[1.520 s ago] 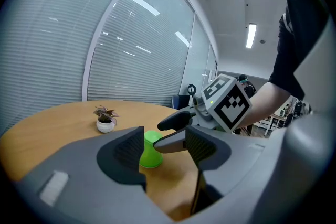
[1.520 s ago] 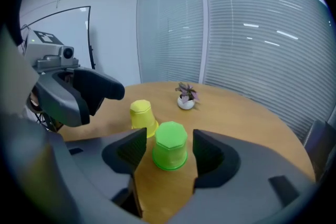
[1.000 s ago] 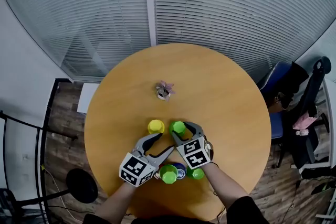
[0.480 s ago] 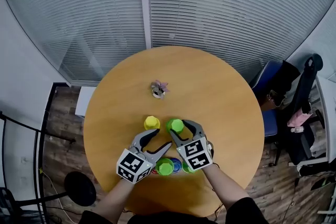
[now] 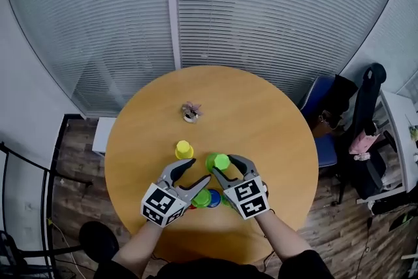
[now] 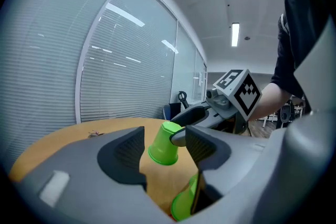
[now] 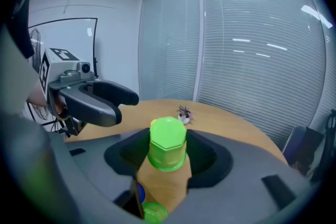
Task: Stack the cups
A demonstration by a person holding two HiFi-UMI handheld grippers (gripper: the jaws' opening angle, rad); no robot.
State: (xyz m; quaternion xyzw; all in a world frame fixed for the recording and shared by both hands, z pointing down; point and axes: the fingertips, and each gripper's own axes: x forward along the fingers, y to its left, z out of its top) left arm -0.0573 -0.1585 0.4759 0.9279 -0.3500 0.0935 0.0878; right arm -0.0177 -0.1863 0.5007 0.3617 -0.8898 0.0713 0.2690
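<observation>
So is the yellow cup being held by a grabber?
No, the yellow cup stands alone on the table, with no jaws around it.

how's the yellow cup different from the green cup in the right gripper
The yellow cup is yellow; the green cup is bright green. The yellow cup stands free on the table, while the green cup is clamped in the right gripper, clear of the table and tilted. Both are small cups of the same shape.

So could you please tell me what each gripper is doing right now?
Left gripper: open, holding nothing.
Right gripper: closed on the upside-down green cup.
</observation>
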